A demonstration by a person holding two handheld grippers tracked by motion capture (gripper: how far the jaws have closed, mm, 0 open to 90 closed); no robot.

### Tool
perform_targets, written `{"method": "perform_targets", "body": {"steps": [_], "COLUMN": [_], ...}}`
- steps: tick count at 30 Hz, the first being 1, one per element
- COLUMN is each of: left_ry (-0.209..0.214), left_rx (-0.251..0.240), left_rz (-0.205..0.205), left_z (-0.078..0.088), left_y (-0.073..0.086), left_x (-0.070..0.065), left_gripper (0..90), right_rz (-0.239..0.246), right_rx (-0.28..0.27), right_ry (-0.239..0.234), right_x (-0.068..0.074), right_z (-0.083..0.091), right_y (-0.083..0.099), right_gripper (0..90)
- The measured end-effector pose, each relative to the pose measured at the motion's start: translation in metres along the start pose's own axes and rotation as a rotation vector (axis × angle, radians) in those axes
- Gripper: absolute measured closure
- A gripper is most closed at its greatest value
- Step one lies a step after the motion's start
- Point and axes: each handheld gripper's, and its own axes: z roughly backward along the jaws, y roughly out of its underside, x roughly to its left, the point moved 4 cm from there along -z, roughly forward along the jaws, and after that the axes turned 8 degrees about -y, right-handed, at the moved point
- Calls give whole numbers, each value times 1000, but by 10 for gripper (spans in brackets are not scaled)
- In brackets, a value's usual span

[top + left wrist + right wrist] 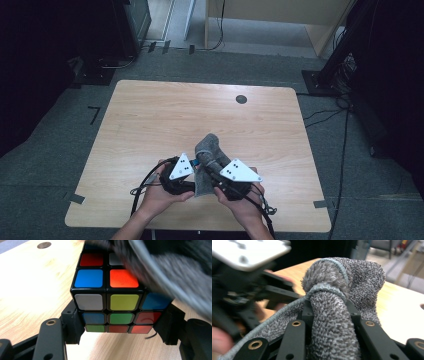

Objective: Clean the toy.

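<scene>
While both hands sit close together, left tongs [120,327] gripping puzzle cube [112,302], right tongs [329,315] clenching grey cloth [337,322].

Both grippers are held close together near the table's front edge. The left gripper [192,181] is clamped shut. The right gripper [210,167] is clamped shut too.

The high view is dim at its edges: the floor and gear around the wooden table [150,115] fall into near black at 9 and 3 o'clock, while the tabletop is evenly lit from above with soft, faint shadows. In the left gripper view, the puzzle cube [110,300] is sharp, with mild glare on its glossy stickers, and the grey cloth [175,272] at 2 o'clock is smeared with blur. In the right gripper view, the cloth's weave is crisp at centre; the other gripper [242,277] at 9 o'clock is blurred, and the background at 1 o'clock is out of focus.
</scene>
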Motion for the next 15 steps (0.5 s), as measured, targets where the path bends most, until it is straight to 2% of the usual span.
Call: {"method": "perform_targets", "body": {"steps": [2,4,6,7,8,10,11,15], "left_ry": [4,0,2,0,-1,6,6,0], "left_rx": [1,3,2,0,0,-3,-3,-8], "left_rz": [-18,-42,-45,-40,-31,-1,10,45], "left_z": [-1,-1,-1,0,0,1,1,3], "left_y": [-1,-1,-1,-1,-1,0,0,2], "left_x": [-4,-7,-6,-5,-3,2,4,12], "left_gripper": [347,347,347,347,347,347,347,347], "right_rz": [25,37,-19,-19,-29,-12,-2,-1], "right_rx": [0,8,-13,-13,-17,-17,-11,-25], "right_ry": [-17,8,14,14,14,-2,-16,-16], "right_x": [8,8,-4,-4,-7,-7,-6,-3], "right_z": [-4,-6,-3,-3,-2,-3,-4,0], "right_y": [0,0,1,1,1,1,0,-4], "right_gripper": [697,695,673,673,635,521,496,532]}}
